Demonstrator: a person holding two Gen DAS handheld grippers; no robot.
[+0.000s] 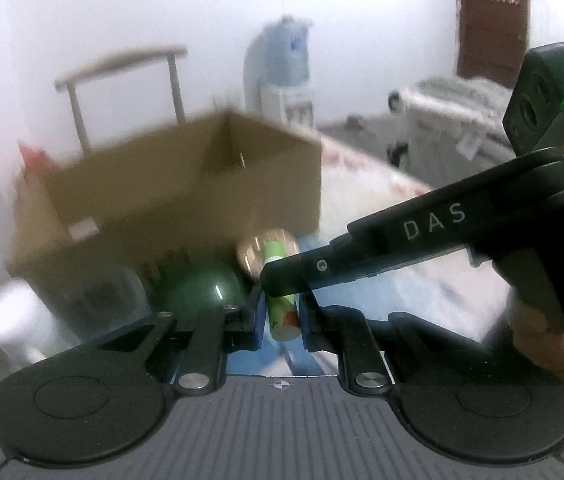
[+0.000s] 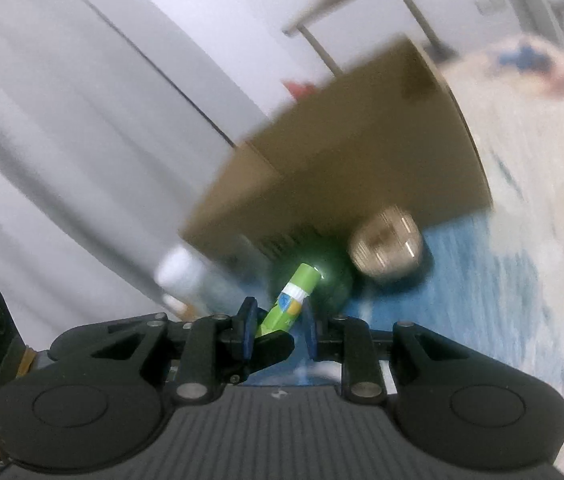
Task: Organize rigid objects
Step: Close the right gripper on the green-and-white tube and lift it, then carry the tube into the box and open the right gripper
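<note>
Green tube: gripped at once by both tongs, raised over the blue mat. Left gripper: jaws clamped on its lower end. Right gripper: jaws pinched on its middle. Green ball, gold ball: on the mat, against the cardboard box. White bottle: left of the box.

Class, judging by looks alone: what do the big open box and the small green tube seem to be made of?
Box: corrugated cardboard, matte brown, with folded flaps and flat panels. Green tube: probably smooth plastic with a printed label, slightly glossy; blur leaves this uncertain.
</note>
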